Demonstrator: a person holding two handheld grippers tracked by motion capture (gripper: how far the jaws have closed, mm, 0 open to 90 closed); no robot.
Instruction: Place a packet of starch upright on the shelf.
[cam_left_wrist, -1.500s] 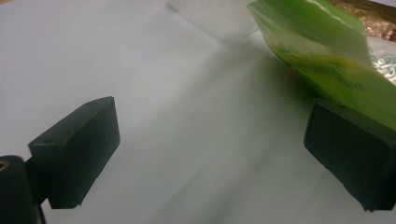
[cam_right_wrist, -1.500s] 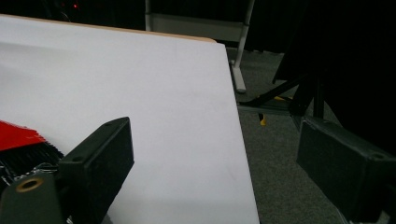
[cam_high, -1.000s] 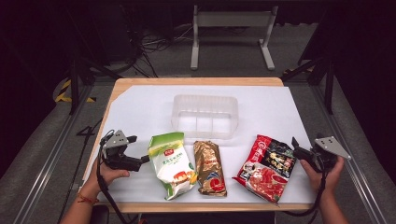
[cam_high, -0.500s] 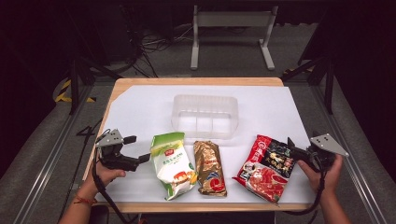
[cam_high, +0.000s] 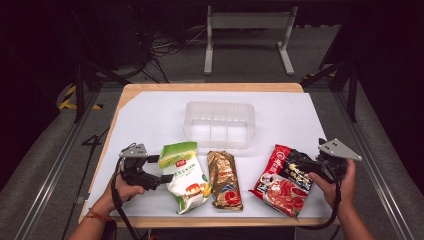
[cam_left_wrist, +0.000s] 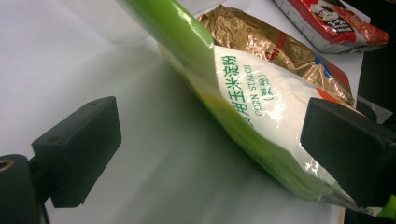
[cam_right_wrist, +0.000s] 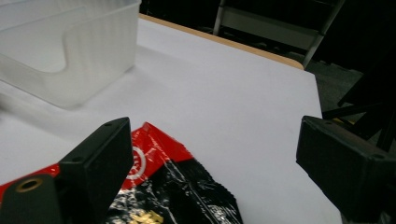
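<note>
A green and white corn starch bag (cam_high: 184, 175) lies at the front left of the white table. My left gripper (cam_high: 161, 168) is open at its left edge. In the left gripper view the corn starch bag (cam_left_wrist: 252, 93) has its long edge between the two spread jaws of the left gripper (cam_left_wrist: 210, 144), the right one over the bag. A gold snack bag (cam_high: 225, 179) lies beside it. At the front right, my right gripper (cam_high: 306, 166) is open at the far right corner of a red and black packet (cam_high: 280, 182). That red packet (cam_right_wrist: 168, 186) lies low between the jaws of the right gripper (cam_right_wrist: 219, 158).
A clear plastic container (cam_high: 220, 125) stands empty at the middle of the table, behind the three bags; the container (cam_right_wrist: 60, 51) is also at the upper left of the right gripper view. The table's wooden edge (cam_high: 210, 87) runs along the back. The gold bag (cam_left_wrist: 280, 46) lies beyond the green one.
My left gripper has moved right up to the green bag's edge. My right gripper has shifted slightly left onto the red packet's corner. The bags have not moved.
</note>
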